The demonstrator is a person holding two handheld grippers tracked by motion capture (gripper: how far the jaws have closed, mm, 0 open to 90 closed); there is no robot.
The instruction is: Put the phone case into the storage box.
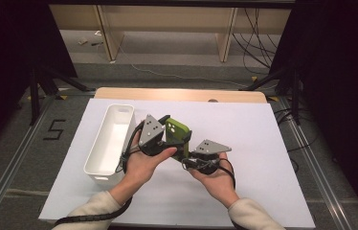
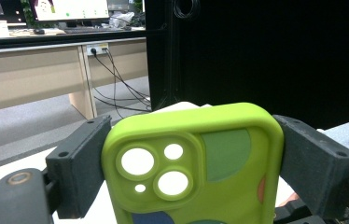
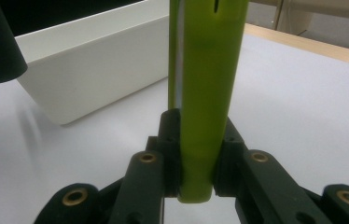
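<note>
So both grippers are on the lime-green silicone phone case [image 1: 177, 132], held above the white table sheet [image 1: 263, 143]. The right gripper [image 3: 196, 179] pinches its thin edge (tight), the left gripper [image 2: 191, 163] squeezes its two sides. The long white plastic bin [image 1: 110, 143] sits at 9 o'clock.

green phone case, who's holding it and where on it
Both: the left gripper spans the green phone case across its long sides at the camera end; the right gripper pinches its thin edge.
</note>
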